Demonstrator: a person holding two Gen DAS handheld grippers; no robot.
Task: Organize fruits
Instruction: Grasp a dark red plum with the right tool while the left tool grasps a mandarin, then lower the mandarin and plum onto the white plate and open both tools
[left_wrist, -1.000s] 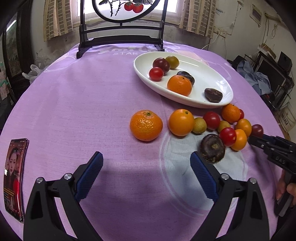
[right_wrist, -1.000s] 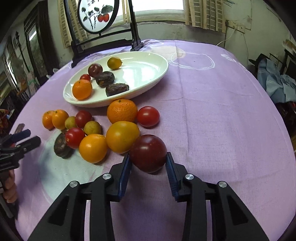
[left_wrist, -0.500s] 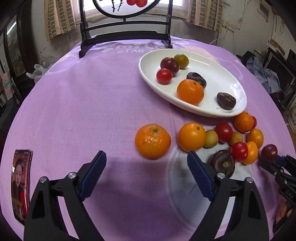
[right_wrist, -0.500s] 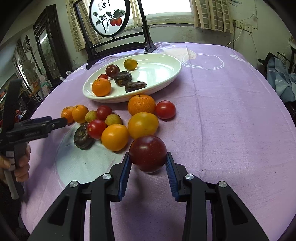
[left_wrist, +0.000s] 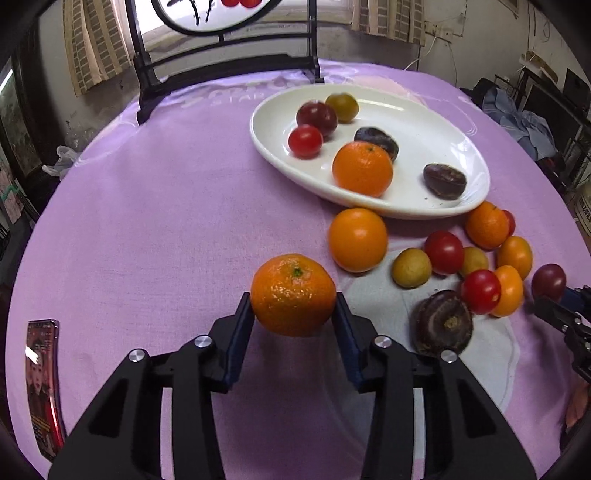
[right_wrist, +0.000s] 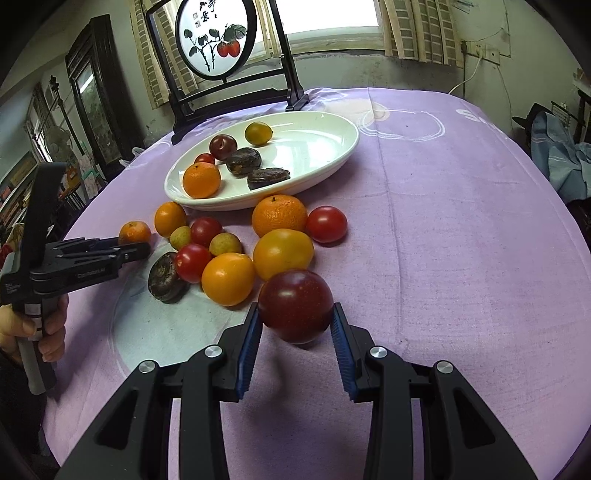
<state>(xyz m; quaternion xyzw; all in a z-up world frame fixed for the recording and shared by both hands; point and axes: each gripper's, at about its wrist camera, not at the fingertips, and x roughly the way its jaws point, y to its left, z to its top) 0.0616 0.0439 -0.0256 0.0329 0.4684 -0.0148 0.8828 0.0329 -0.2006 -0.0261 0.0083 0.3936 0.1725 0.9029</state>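
The left gripper (left_wrist: 293, 314) is closing its jaws on a mandarin (left_wrist: 293, 294) lying on the purple cloth (left_wrist: 147, 221) near the plate (left_wrist: 476, 173). The right gripper (right_wrist: 295, 332) is clamping a dark plum (right_wrist: 295, 304) beside the loose fruit pile (right_wrist: 229, 258).

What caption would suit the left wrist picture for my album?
Left gripper closing on a mandarin near a white plate of fruit.
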